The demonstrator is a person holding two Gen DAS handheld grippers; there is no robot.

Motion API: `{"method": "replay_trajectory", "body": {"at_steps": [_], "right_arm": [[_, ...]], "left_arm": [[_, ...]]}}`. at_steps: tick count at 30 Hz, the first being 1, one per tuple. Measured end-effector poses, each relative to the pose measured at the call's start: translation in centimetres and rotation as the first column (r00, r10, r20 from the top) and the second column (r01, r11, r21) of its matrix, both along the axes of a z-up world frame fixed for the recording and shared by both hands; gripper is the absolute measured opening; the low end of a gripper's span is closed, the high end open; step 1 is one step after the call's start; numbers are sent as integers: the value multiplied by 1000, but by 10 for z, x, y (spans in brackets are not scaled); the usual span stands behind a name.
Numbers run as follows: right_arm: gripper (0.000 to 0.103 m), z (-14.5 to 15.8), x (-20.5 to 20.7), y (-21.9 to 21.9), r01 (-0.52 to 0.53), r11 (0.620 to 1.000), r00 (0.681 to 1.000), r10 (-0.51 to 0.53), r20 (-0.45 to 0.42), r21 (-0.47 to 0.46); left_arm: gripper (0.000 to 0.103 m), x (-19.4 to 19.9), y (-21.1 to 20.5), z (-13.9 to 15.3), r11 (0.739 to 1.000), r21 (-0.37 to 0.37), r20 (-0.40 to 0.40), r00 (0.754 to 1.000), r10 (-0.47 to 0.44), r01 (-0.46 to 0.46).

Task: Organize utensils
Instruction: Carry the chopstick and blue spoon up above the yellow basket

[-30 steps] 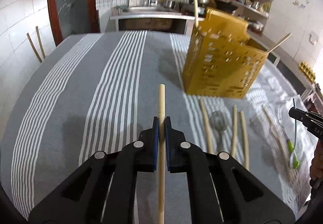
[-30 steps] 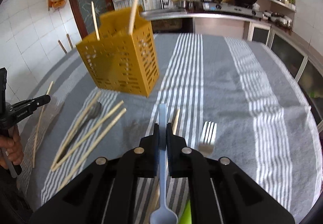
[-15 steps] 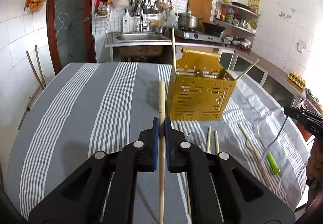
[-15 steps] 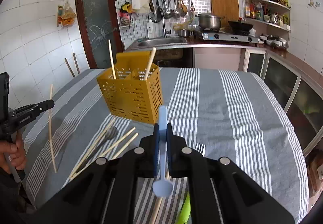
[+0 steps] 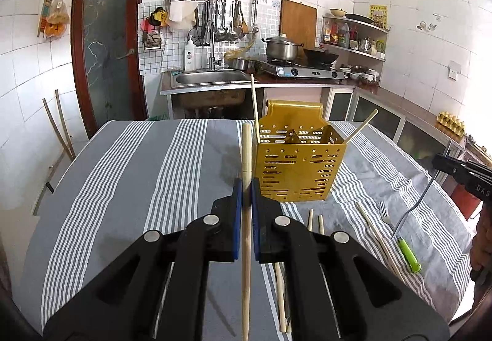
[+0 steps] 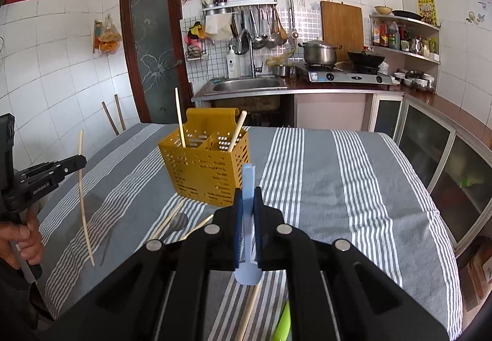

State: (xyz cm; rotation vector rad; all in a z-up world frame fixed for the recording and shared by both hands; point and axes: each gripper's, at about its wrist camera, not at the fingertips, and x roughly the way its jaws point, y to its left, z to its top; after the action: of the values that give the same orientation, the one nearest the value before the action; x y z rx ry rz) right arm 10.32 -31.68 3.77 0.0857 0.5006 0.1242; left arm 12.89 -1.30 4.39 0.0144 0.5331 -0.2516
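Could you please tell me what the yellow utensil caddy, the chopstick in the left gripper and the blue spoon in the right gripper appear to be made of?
Yellow utensil caddy: probably moulded plastic, uniform mustard colour, slotted walls, slight sheen.
Chopstick held by the left gripper: looks like bamboo or wood, pale tan and matte.
Blue spoon held by the right gripper: likely plastic, even pastel blue, matte, ridged handle.

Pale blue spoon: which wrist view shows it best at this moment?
The right wrist view: the pale blue spoon fills the centre, its handle clamped between the right gripper pads and its bowl hanging below them. The left wrist view shows it only as a thin curved sliver hanging from that gripper at the right edge.
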Motion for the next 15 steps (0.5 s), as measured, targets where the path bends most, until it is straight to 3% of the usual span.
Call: {"method": "replay_trajectory", "body": {"at_steps": [10, 15], "right_arm": [[7, 13, 4, 0, 0, 1000, 999, 0, 36, -9], [7, 30, 8, 2, -7, 1000, 997, 8, 81, -11]], "left_arm": [[5, 6, 1, 19, 1000, -13, 49, 999, 4, -3], [5, 15, 3, 49, 1000, -11, 130, 991, -1, 3]]}}
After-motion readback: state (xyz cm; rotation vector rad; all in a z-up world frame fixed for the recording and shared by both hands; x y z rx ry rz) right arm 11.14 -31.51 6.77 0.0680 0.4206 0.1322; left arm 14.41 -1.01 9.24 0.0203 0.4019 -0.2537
